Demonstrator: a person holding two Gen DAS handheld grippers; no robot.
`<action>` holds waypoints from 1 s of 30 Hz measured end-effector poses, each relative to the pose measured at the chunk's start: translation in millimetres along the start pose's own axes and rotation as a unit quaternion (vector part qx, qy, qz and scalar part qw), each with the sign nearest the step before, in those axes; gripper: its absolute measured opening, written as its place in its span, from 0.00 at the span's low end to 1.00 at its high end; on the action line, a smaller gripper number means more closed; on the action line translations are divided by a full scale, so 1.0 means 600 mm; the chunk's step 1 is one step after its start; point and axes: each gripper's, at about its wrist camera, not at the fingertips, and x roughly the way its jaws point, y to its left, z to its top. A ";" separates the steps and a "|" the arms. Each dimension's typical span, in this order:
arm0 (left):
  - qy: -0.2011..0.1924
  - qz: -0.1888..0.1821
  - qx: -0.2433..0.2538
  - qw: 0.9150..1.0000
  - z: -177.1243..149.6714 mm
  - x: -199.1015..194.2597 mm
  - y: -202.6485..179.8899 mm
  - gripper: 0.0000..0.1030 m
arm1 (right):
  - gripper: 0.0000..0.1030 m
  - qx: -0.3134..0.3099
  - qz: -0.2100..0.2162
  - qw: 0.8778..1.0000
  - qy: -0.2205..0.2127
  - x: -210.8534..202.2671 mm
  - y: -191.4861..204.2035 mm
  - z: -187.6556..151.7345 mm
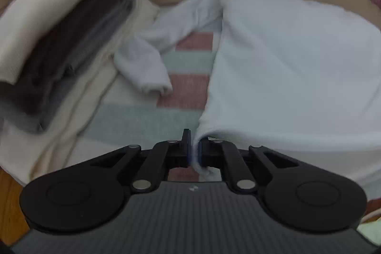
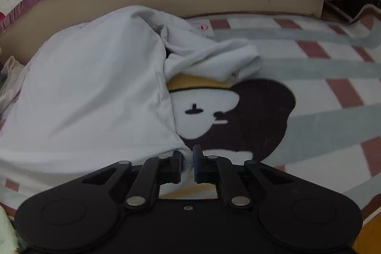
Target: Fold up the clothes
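Left gripper [image 1: 195,151] is clamped on a thin pinch of the white long-sleeve top [image 1: 285,68] at its near hem corner, bottom centre of the left wrist view. Right gripper [image 2: 188,162] is likewise closed on the other hem corner of the top [image 2: 90,92], bottom centre of its view. The garment's body lies spread over the striped mat [image 1: 142,120] & fills the right half of the left view; one sleeve [image 1: 145,63] trails loose at centre-left, the other sleeve [image 2: 214,56] is bunched up centre-right in the right view, partly over the bear print [image 2: 250,116].

Risks, as I judge them:
- Both grips hold v. little fabric, so a quick lift or uneven pull btwn hands could slip a corner out & drop the hem.
- Bunched sleeve isn't laid flat; folding hem toward the collar now would likely trap it as a lump.
- Loose sleeve lies near the stack of folded clothes [image 1: 64,44] at the left of frame; dragging the top sideways could snag or topple it.
- Left view is motion-blurred, so hem alignment is hard to confirm.
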 end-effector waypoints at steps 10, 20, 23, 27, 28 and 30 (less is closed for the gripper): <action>0.098 0.014 0.060 0.993 0.018 -0.021 -0.007 0.43 | 0.46 0.003 0.040 0.991 0.127 0.021 -0.011 0.015; 0.014 0.008 0.055 0.998 0.044 -0.306 -0.081 0.57 | 0.51 0.103 0.132 0.983 0.078 -0.090 -0.002 0.097; -0.008 -0.018 0.068 0.997 0.059 -0.369 -0.116 0.57 | 0.51 0.054 0.131 0.988 0.053 -0.117 0.026 0.105; -0.042 0.006 0.088 0.995 0.120 -0.417 -0.137 0.57 | 0.51 -0.010 0.127 0.991 0.036 -0.147 0.047 0.097; -0.048 -0.002 0.073 0.996 0.136 -0.430 -0.137 0.58 | 0.51 -0.018 0.125 0.991 0.033 -0.150 0.046 0.095; -0.051 -0.036 0.051 0.997 0.157 -0.449 -0.143 0.63 | 0.51 -0.023 0.124 0.992 0.025 -0.152 0.039 0.093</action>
